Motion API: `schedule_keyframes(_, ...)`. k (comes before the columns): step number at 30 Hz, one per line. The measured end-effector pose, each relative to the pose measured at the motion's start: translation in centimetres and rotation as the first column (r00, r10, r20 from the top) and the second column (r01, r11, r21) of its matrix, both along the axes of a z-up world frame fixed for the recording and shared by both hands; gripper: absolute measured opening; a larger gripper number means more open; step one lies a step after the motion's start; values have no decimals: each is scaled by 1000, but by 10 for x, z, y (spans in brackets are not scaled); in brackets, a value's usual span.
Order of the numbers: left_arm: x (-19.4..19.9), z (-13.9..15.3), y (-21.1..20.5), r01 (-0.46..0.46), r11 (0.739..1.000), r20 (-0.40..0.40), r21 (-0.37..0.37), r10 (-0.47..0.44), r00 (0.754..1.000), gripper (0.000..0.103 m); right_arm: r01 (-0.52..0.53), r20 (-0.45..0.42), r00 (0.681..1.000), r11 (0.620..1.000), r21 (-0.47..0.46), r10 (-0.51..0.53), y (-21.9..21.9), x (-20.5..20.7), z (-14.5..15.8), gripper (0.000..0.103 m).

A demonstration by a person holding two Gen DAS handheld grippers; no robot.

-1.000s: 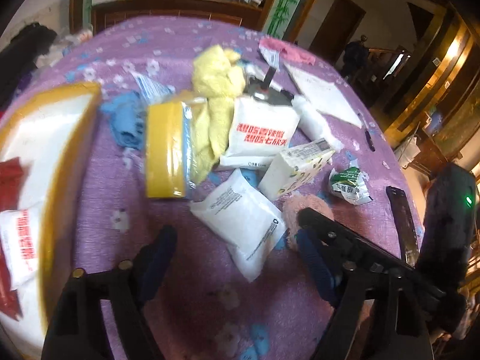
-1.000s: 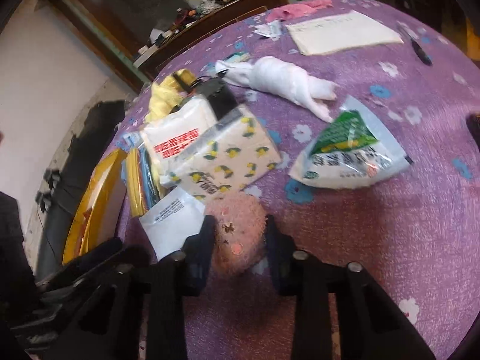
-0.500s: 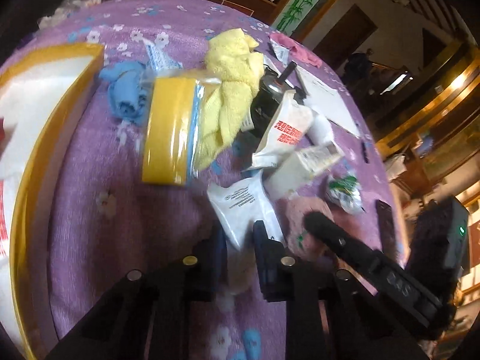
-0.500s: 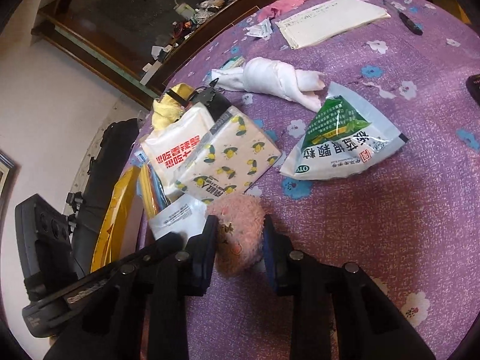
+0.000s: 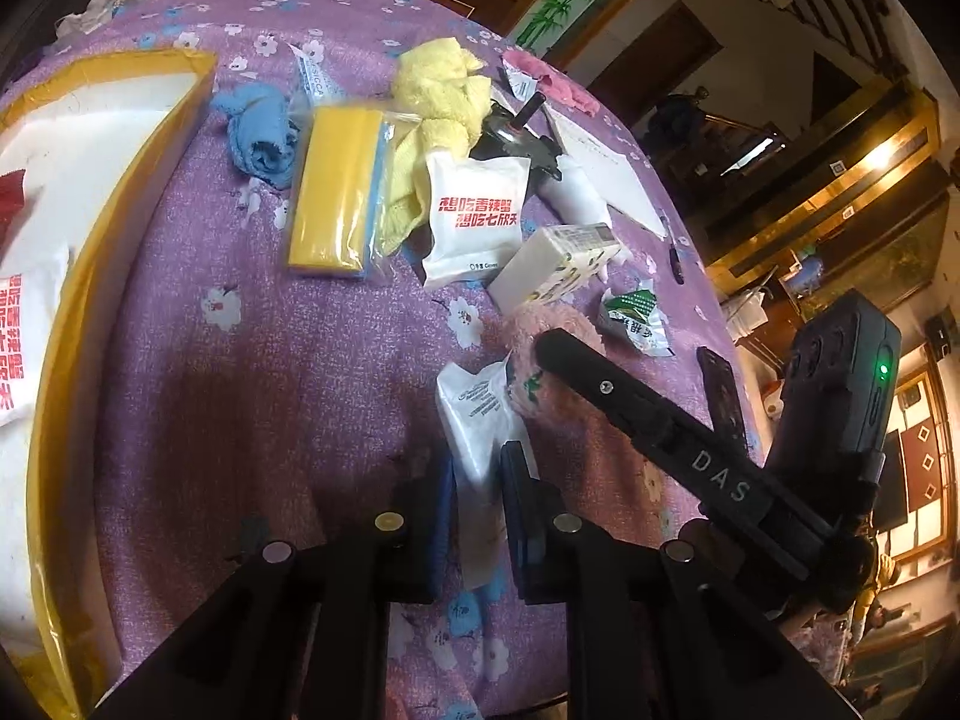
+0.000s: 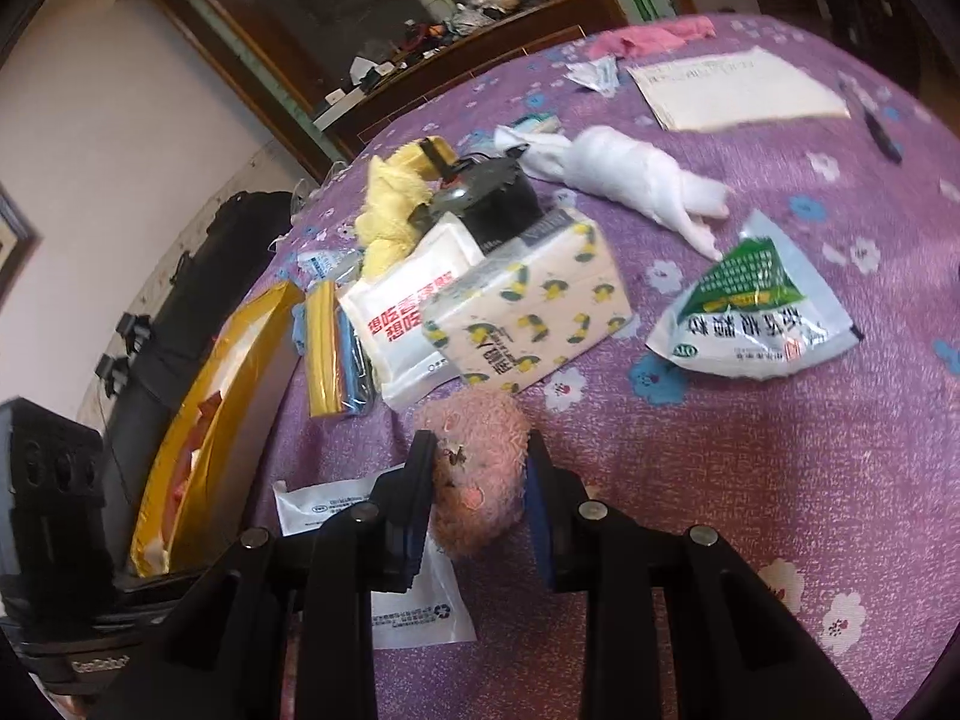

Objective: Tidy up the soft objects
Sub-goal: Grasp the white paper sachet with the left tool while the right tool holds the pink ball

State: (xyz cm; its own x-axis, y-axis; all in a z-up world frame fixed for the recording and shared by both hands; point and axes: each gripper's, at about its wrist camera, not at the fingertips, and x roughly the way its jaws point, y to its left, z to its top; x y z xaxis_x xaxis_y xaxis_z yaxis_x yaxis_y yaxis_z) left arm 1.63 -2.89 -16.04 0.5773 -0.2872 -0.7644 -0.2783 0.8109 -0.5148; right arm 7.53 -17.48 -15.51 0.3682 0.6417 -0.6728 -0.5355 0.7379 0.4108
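Observation:
A white plastic packet [image 5: 480, 420] with grey print lies on the purple flowered cloth, and my left gripper [image 5: 479, 471] is closing on its near end, pads pinching it. Right beside it my right gripper [image 6: 477, 468] is shut on a fluffy pink plush toy [image 6: 480, 438], which rests on the cloth. In the left wrist view one black finger of the right gripper [image 5: 630, 414] crosses the pink toy [image 5: 564, 324]. The same packet [image 6: 324, 504] shows under the right gripper's left finger. The yellow-rimmed tray [image 5: 126, 180] at the left holds white packets with red writing.
Beyond the grippers lie a lemon-print tissue pack [image 6: 528, 312], a red-lettered white packet [image 5: 474, 210], a bagged yellow sponge [image 5: 336, 198], a yellow towel [image 5: 438, 90], a blue cloth [image 5: 258, 132], a green-white pouch [image 6: 756, 312], a white cloth roll [image 6: 636, 180] and a phone [image 5: 720, 396].
My left gripper's jaws have gone from wide apart to pinched on the white packet, which now lies nearer and folded. The right gripper keeps its hold on the pink toy.

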Motion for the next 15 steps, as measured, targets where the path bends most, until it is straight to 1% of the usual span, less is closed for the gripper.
schedule_keyframes(2,-1,1,1,1,1000,5,-6,-1,1000,14,-4,26,1000,1000,-11,4,2,-4,2,27)
schedule_keyframes(4,-2,3,0,4,1000,17,-7,-4,1000,13,-7,34,999,1000,-12,8,1,-6,2,27)
schedule_keyframes(7,-6,9,2,4,1000,40,-5,-4,999,10,-9,32,999,1000,8,9,-2,-5,2,27)
schedule_keyframes(11,-13,17,6,-1,1000,71,-22,2,998,10,2,40,999,999,46,-4,-9,-7,4,27)
schedule_keyframes(15,-19,23,7,2,1000,94,-29,1,996,9,13,61,998,999,46,-16,-9,-9,6,27)
